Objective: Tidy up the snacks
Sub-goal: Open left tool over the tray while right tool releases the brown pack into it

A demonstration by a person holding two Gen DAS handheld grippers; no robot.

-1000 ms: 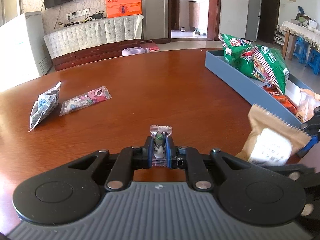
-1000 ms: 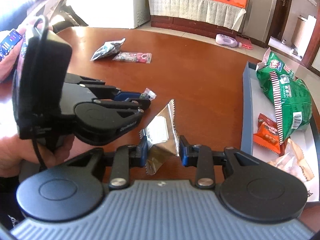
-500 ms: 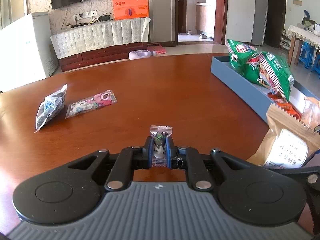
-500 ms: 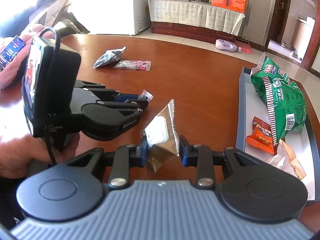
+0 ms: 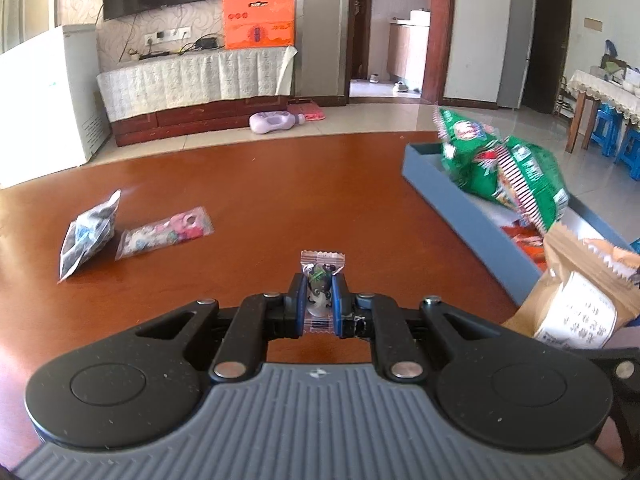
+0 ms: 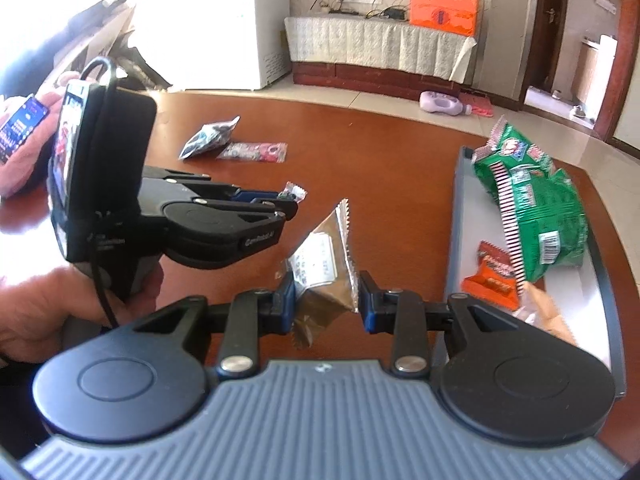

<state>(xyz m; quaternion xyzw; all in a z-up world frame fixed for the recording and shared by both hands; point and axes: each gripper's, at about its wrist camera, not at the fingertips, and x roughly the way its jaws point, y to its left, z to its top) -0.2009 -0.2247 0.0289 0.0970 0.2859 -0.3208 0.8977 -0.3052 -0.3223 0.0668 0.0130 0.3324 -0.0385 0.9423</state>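
My left gripper [image 5: 319,300] is shut on a small clear-wrapped candy [image 5: 321,276] held above the brown table [image 5: 260,184]. The right wrist view shows that same left gripper [image 6: 290,202] from the side, the candy [image 6: 294,193] at its tip. My right gripper [image 6: 326,298] is shut on a brown foil-backed snack packet [image 6: 324,264], which also shows at the right edge of the left wrist view as a brown packet [image 5: 576,308]. A blue-grey tray [image 6: 456,216] on the right holds green chip bags [image 6: 532,204], an orange snack [image 6: 492,276] and a pale packet [image 6: 548,316].
Two loose packets lie on the table at the left: a dark one [image 5: 86,232] and a pink clear one [image 5: 166,232]. A person's hand [image 6: 48,308] holds the left gripper; another hand holds a phone [image 6: 18,128] at far left. A TV cabinet [image 5: 196,92] stands beyond.
Both grippers have risen a little with their snacks still held. The right gripper with the brown packet has come nearer the tray's near end. The table and tray sit lower in both views.
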